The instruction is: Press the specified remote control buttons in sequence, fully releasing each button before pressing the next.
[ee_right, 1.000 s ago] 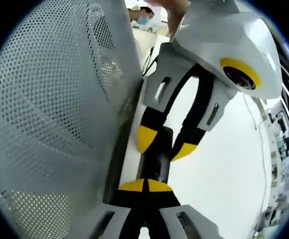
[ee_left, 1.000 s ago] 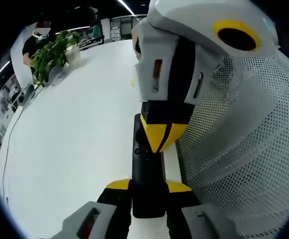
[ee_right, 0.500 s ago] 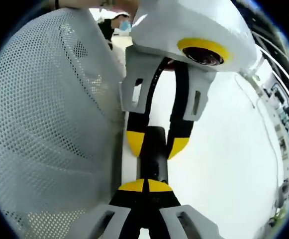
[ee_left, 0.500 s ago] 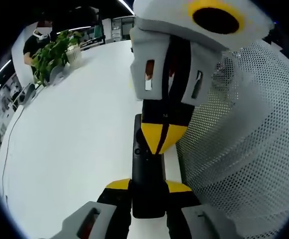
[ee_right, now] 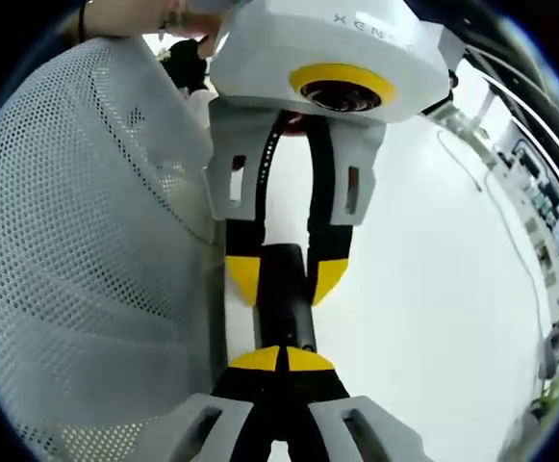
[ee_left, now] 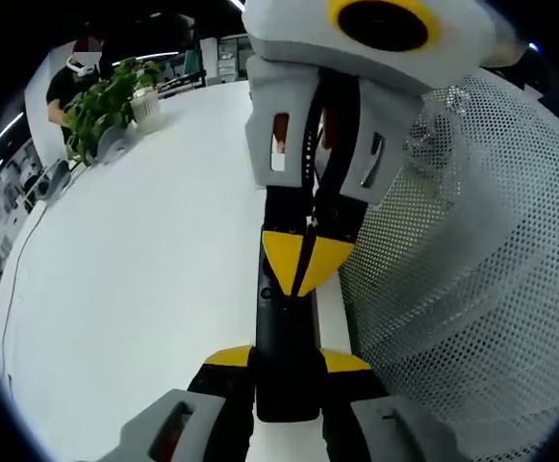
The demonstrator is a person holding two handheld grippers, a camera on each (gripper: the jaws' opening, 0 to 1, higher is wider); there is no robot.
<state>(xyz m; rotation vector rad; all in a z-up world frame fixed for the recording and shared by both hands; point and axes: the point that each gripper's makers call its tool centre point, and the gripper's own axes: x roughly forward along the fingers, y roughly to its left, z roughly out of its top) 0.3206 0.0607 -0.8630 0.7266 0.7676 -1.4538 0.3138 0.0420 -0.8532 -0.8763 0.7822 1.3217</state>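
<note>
Black remote (ee_left: 284,337) lies flat on the white table (ee_left: 135,289), just beside a grey mesh basket (ee_left: 462,289). Left gripper (ee_left: 287,364) clamps its near end. Right gripper (ee_left: 305,265), jaws closed together, has its yellow tips on the remote's top face. Potted plant (ee_left: 106,101) far left.

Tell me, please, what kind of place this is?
Probably an open office or lab: a large white table, a green potted plant at its far end, and shelves or desks with equipment along the wall.
</note>
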